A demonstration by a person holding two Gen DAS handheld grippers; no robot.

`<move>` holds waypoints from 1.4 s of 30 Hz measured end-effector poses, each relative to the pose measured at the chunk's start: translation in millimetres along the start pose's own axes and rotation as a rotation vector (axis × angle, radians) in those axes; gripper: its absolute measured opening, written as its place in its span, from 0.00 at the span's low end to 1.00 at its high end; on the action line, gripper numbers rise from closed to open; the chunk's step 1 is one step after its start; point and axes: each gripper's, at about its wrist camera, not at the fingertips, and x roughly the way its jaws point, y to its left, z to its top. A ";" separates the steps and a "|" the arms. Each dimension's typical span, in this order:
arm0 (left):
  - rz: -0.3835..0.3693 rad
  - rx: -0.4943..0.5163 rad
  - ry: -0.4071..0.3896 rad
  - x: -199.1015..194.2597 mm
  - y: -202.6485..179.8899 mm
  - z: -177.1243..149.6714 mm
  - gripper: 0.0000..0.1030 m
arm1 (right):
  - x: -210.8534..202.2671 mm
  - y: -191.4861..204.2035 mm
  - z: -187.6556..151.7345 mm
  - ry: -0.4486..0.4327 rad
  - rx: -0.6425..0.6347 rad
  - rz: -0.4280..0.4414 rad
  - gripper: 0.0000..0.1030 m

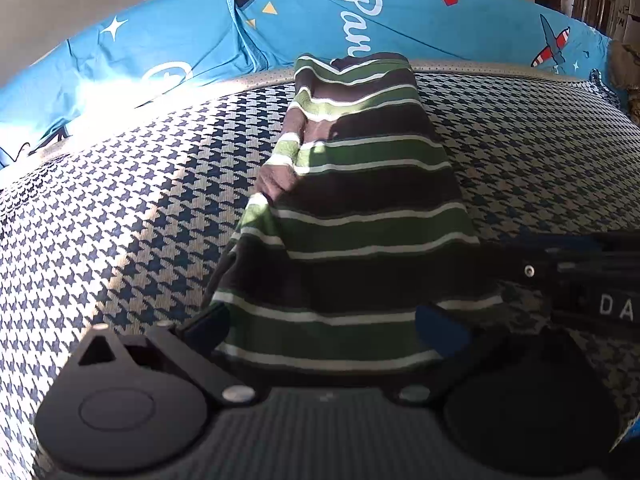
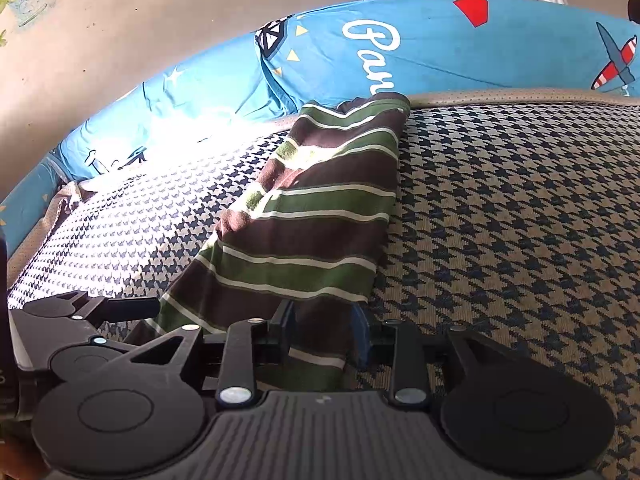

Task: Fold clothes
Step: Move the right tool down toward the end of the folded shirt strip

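A brown, green and white striped garment (image 1: 360, 200) lies folded into a long strip on the houndstooth mat (image 1: 120, 220), running away from me. Its near hem sits between the wide-apart fingers of my left gripper (image 1: 324, 332), which is open. In the right wrist view the garment (image 2: 320, 220) reaches into my right gripper (image 2: 322, 336). Its blue-padded fingers stand close together, shut on the near right corner of the cloth. The right gripper's black body (image 1: 580, 280) shows at the garment's right edge. The left gripper's body (image 2: 80, 312) shows at its left edge.
A blue printed quilt (image 1: 320, 12) is bunched along the far edge of the mat, with strong sunlight on its left part (image 2: 192, 128). Bare mat (image 2: 520, 220) lies on both sides of the garment. A pale wall (image 2: 160, 12) is behind.
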 end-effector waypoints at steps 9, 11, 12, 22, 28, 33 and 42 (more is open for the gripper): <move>0.004 0.000 -0.002 13.7 -1.7 17.9 1.00 | 19.2 -9.3 20.5 -0.006 0.020 -0.037 0.31; 0.005 0.001 -0.001 17.3 -3.3 21.6 1.00 | 24.2 -13.2 26.3 -0.007 0.032 -0.052 0.32; 0.005 0.001 0.000 19.7 -4.2 23.4 1.00 | 27.0 -15.2 29.3 -0.006 0.038 -0.064 0.32; -0.021 -0.042 0.028 35.4 -5.5 30.8 1.00 | 51.8 -31.5 50.6 -0.001 0.102 -0.168 0.32; -0.023 -0.064 0.043 42.2 -2.4 32.0 1.00 | 59.1 -36.0 63.4 -0.034 0.110 -0.127 0.33; -0.018 -0.074 0.050 45.9 0.8 30.7 1.00 | 67.1 -47.4 75.8 -0.071 0.139 -0.064 0.37; -0.014 -0.069 0.060 46.8 -0.6 31.6 1.00 | 90.2 -67.0 93.4 -0.088 0.203 0.023 0.39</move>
